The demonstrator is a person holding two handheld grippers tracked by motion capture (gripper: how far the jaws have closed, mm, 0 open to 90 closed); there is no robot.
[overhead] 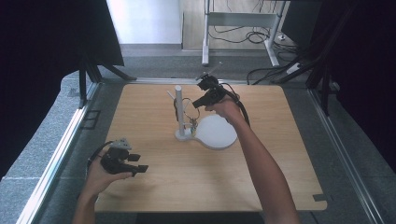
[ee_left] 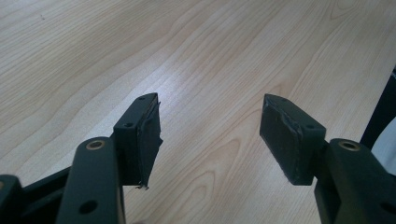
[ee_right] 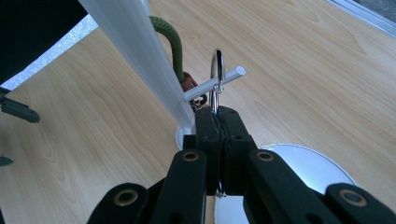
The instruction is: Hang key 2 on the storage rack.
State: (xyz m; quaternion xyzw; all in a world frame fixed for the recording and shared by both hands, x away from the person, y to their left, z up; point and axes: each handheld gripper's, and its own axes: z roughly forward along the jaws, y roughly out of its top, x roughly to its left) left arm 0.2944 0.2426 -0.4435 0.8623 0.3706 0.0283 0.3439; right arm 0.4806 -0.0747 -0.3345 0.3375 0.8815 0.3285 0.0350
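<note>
A white stand [overhead: 179,109] rises from the middle of the wooden table [overhead: 154,184], with thin pegs sticking out of its pole [ee_right: 135,51]. In the right gripper view a silver metal ring [ee_right: 217,70] loops over one peg [ee_right: 231,75], and my right gripper [ee_right: 217,114] is shut on the ring's lower part. A green cord [ee_right: 173,44] and a small brown piece [ee_right: 188,83] hang behind the peg against the pole. In the high view the right gripper [overhead: 194,103] sits right beside the stand. My left gripper [overhead: 138,163] rests at the table's front left, jaws open and empty [ee_left: 210,130].
A round white plate [overhead: 215,132] lies on the table just right of the stand's base [overhead: 183,135]; in the right gripper view it shows below the jaws [ee_right: 303,163]. Metal frame rails [overhead: 60,149] run along the table's sides.
</note>
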